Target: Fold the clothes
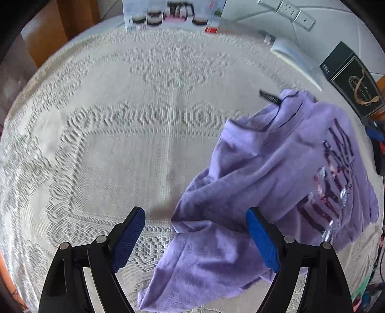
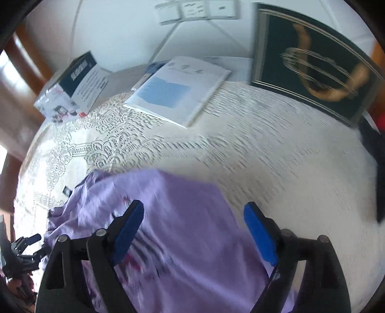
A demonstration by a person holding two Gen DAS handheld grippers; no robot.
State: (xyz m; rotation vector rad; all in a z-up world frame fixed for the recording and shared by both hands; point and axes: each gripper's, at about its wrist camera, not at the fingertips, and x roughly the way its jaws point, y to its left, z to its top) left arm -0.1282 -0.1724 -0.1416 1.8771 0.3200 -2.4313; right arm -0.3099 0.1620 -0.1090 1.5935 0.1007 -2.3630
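A crumpled lavender T-shirt with a dark striped print lies on the white lace tablecloth, at the right of the left wrist view. My left gripper points steeply down over the shirt's left edge. It is open, with a fold of cloth below the gap and its blue pads off the fabric. In the blurred right wrist view, my right gripper is open above the shirt, with nothing pinched between its pads.
A black gift box, a white booklet and a printed carton stand along the table's far edge by the wall. A small black ribbed object lies by the shirt's collar. Dark cloth lies at the right.
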